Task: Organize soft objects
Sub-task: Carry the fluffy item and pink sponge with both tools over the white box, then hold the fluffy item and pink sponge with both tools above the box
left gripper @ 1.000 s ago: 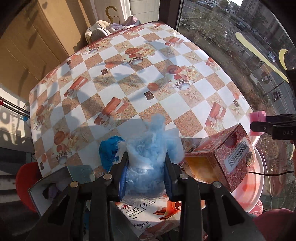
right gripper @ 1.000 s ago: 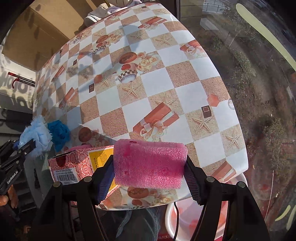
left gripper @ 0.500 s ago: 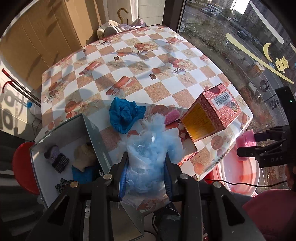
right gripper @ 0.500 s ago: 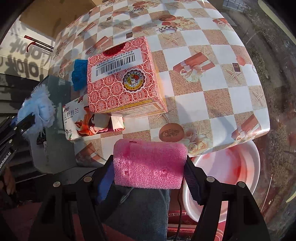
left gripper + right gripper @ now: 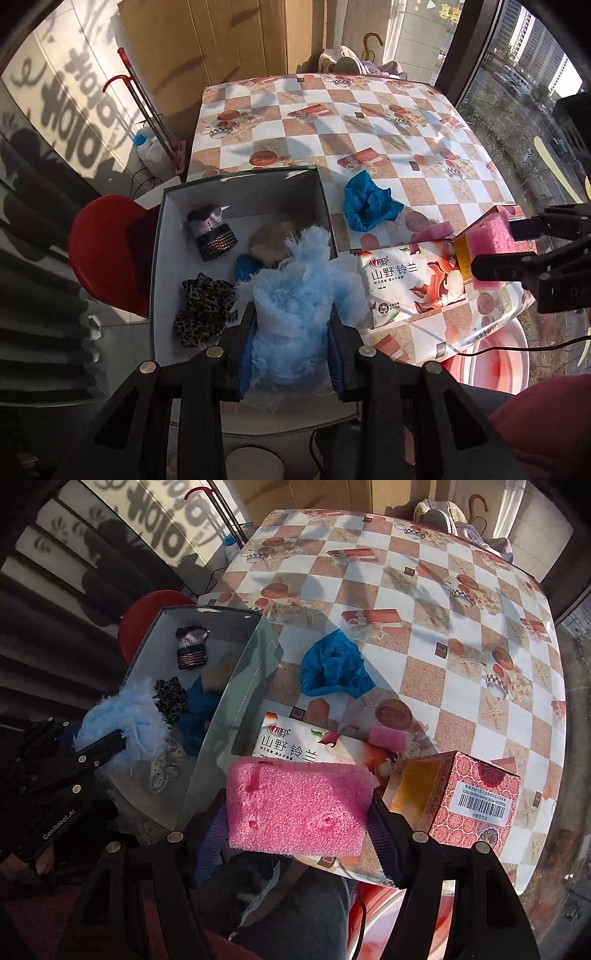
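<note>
The fluffy blue puff (image 5: 295,295) is squeezed in the left gripper (image 5: 291,332), right above the open box (image 5: 236,192), so that hand looks nearer. The pink sponge (image 5: 299,808), clamped sideways in the right gripper (image 5: 299,812), probably hangs off the table (image 5: 424,627) edge, beside the box.

Table (image 5: 369,122) under a checkered oilcloth printed with starfish, gift boxes and cups. Crumpled blue cloth (image 5: 367,205) lies toward the near edge. Nearer the near right corner: a white tissue pack (image 5: 406,284) with red flowers, a small pink foam piece (image 5: 388,737) touching its far side, and a red patterned carton (image 5: 469,797) with a barcode label just beside the pack. Pile of fabric (image 5: 354,61) at the far edge.
</note>
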Motion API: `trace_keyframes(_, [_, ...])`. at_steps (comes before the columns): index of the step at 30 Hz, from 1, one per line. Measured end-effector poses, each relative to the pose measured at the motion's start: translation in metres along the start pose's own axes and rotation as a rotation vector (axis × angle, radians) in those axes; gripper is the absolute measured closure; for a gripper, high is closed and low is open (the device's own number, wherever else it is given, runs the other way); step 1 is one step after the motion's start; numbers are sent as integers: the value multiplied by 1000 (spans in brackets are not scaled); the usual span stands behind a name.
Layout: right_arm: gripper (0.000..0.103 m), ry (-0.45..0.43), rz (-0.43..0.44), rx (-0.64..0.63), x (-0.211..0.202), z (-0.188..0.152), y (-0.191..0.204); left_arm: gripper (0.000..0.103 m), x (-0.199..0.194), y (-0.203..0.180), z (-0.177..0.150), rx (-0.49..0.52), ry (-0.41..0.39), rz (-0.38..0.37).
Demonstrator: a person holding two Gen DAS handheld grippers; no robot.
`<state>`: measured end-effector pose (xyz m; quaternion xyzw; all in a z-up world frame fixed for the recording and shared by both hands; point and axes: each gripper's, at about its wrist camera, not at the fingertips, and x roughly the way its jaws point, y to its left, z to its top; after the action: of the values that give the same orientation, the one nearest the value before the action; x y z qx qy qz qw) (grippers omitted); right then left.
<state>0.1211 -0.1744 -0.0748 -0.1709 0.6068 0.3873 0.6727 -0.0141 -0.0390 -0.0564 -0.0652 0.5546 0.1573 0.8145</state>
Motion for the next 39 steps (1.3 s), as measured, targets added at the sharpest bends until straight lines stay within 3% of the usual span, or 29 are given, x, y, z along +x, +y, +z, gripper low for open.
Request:
trace_keyframes(7, [32,-40,37,-187,0,48,77,67,3,36,-19,-172,25,69])
trace_keyframes(13, [32,-34,60,-270,11,51,118,67,8,49,-35,-252,54,93])
trace_keyframes(19, [32,23,69,-300,28,44,124,67,13,58,-41,-292,77,98])
trace_keyframes(39, [32,53,76,-282,39,48,123,67,26,58,-38,-278,115,79])
